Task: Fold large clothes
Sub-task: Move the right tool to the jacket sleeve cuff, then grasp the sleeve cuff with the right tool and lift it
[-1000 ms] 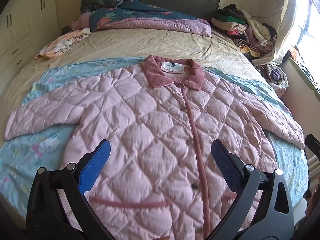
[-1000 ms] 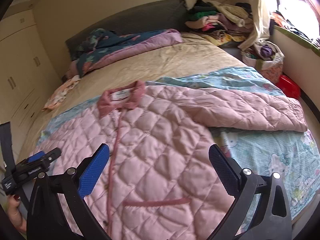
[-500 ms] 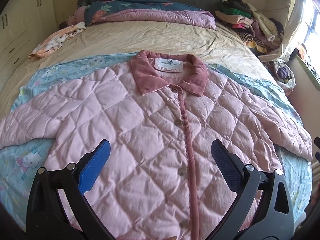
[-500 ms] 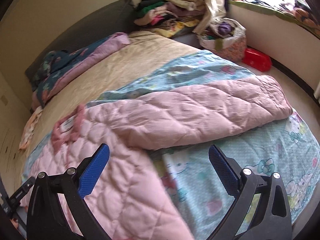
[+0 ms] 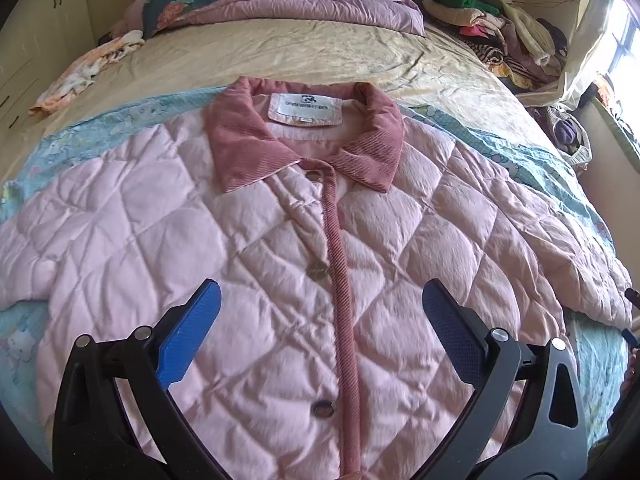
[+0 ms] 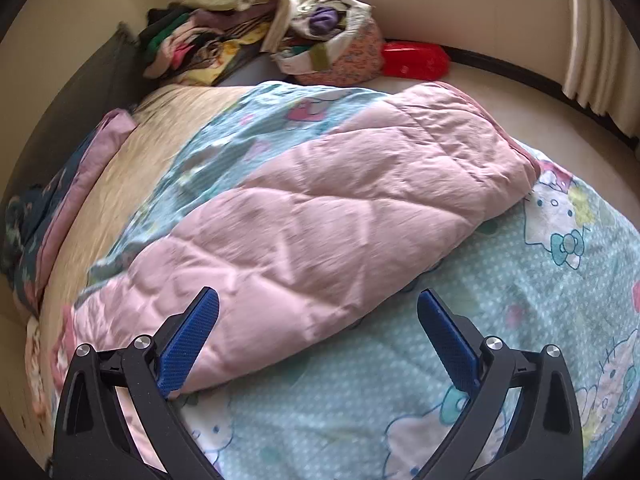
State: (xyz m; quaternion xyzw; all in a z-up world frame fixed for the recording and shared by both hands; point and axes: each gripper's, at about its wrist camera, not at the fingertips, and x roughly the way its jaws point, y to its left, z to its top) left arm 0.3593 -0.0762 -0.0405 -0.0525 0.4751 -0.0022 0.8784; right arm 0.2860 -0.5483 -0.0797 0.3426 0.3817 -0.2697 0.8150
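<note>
Two claws agape — collar (image 5: pixel 304 136) left-view, sleeve (image 6: pixel 360 208) right-view

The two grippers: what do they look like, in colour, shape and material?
The left gripper and right gripper look alike: black frames with cut-out openings, silver round pins at the joints, and two long flat jaws lined with blue textured pads. No cables or markings show.

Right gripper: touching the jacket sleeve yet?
Cannot tell. In the right wrist view the open right gripper has its left finger overlapping the sleeve in the image; no contact or gap shows plainly.
</note>
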